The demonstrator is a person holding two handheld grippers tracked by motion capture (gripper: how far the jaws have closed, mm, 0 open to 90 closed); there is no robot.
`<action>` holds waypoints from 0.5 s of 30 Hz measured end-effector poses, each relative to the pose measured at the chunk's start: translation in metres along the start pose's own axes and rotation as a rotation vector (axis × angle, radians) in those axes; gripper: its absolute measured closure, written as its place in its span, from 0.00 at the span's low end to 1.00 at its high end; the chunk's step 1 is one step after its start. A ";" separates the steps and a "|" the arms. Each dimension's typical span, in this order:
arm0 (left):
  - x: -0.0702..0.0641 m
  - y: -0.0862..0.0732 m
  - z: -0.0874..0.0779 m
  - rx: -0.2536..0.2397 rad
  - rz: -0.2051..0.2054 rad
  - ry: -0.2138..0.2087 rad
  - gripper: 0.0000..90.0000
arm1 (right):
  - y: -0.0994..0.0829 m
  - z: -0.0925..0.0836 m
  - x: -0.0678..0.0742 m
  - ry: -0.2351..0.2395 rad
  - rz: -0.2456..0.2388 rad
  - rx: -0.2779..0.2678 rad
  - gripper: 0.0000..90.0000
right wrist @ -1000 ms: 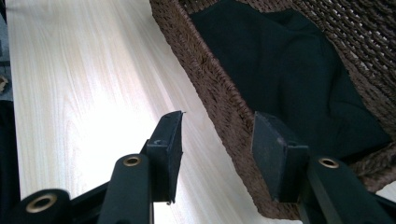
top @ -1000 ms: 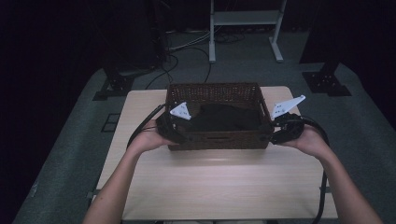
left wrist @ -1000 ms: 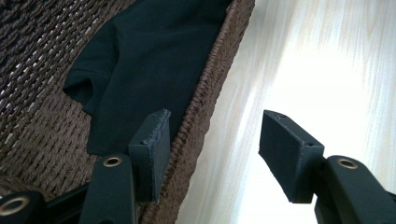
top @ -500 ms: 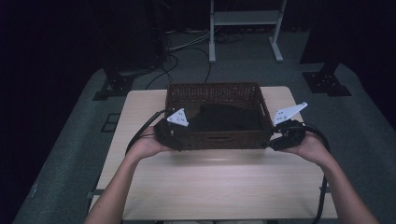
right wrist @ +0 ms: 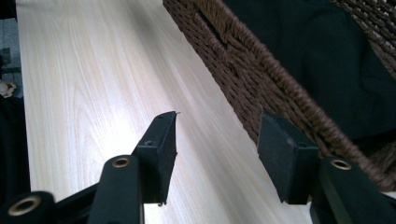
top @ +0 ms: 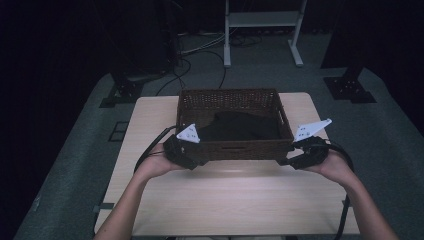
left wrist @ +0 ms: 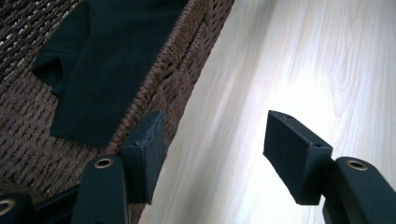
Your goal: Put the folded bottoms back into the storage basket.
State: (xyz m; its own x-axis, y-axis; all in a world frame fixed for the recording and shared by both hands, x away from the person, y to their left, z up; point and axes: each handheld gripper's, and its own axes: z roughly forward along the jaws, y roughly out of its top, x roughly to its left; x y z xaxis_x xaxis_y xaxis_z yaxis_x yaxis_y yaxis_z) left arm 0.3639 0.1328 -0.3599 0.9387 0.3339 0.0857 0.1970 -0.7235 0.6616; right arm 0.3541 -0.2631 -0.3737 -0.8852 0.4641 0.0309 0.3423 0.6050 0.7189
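Wicker basket (top: 235, 147) sits toward twelve o'clock on the pale wooden table (top: 225, 200), with a dark cloth (top: 240, 127) lying flat inside it, mostly toward the three o'clock half. The left gripper (top: 192, 156) is at the basket's near corner on the nine o'clock side, and the right gripper (top: 302, 157) is at the near corner on the three o'clock side — one at each end of the front wall.

In the left gripper view the jaws stand wide apart with nothing between them; one black pad (left wrist: 147, 147) lies just beside the woven wall (left wrist: 182, 70), and bare table fills the gap. The right gripper view shows the same: jaws parted, holding nothing, one pad (right wrist: 282, 156) close against the braided rim (right wrist: 280, 79), the other over the tabletop.

As a judgement, the cloth being in the basket looks like the finished part of the work. What seems left is the basket itself — neither claw has closed on its wall or rim, so any lift or slide is not yet begun.
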 end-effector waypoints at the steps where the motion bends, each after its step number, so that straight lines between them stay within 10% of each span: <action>1: -0.001 -0.001 0.000 -0.003 0.000 0.003 0.41 | -0.002 0.000 0.001 -0.001 0.002 0.000 0.49; 15: -0.009 -0.021 0.004 -0.016 -0.035 0.012 0.40 | -0.019 0.004 0.006 -0.009 0.023 -0.010 0.44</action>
State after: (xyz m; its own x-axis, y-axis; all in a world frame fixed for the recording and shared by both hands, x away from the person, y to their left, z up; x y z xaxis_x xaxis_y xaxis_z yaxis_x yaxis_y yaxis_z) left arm 0.3522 0.1427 -0.3781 0.9278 0.3662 0.0717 0.2246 -0.7015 0.6764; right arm 0.3435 -0.2694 -0.3901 -0.8744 0.4835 0.0415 0.3594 0.5878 0.7248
